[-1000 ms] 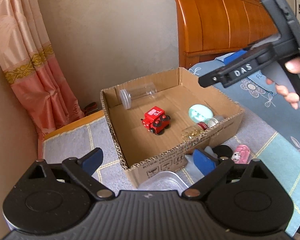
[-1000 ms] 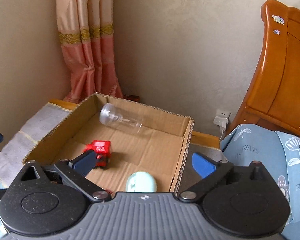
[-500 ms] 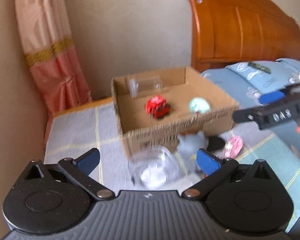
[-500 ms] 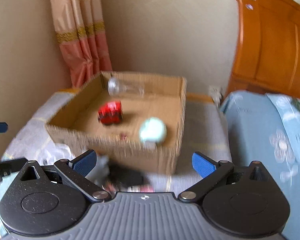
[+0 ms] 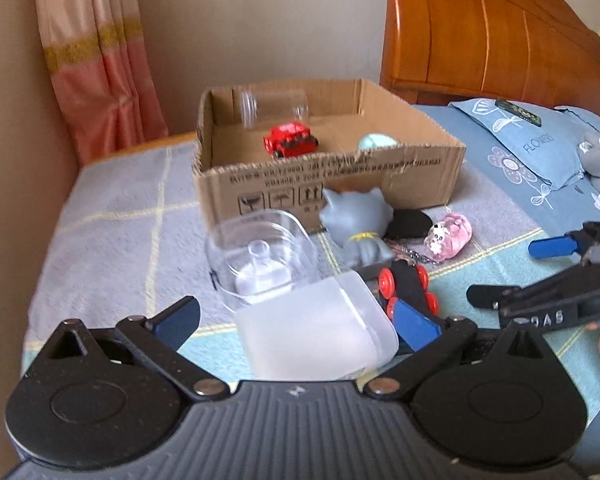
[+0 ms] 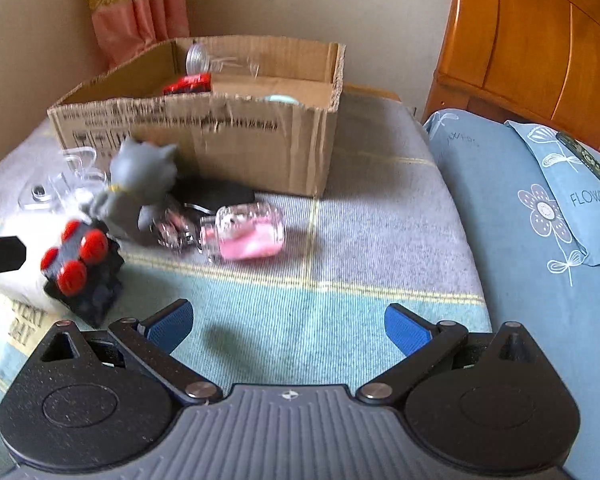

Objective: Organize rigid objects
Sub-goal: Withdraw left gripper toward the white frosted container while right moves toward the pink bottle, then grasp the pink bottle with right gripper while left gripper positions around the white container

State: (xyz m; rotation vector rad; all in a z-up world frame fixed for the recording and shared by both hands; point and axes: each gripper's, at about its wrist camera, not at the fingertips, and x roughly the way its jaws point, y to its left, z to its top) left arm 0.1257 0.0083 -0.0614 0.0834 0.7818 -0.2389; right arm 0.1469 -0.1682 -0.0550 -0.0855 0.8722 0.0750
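A cardboard box (image 5: 328, 184) (image 6: 204, 136) stands on the bed and holds a red toy car (image 5: 290, 144), a clear jar (image 5: 274, 110) and a mint round thing (image 5: 376, 142). In front of it lie a clear plastic container (image 5: 260, 256), a frosted white tub (image 5: 316, 328), a grey cat figure (image 5: 356, 224) (image 6: 136, 188), a black toy with red wheels (image 5: 408, 284) (image 6: 80, 268) and a pink clear jar (image 5: 448, 236) (image 6: 244, 232). My left gripper (image 5: 296, 320) is open, with the frosted tub between its fingers. My right gripper (image 6: 288, 324) is open and empty over the blanket.
A grey and teal blanket (image 6: 340, 280) covers the bed. Blue flowered pillows (image 6: 540, 200) lie at the right below a wooden headboard (image 5: 492, 32). A pink curtain (image 5: 96, 60) hangs at the back left. The right gripper shows at the right of the left wrist view (image 5: 560, 276).
Both grippers have pulled back from above the box and come down low in front of it. The loose objects before the box are now close.
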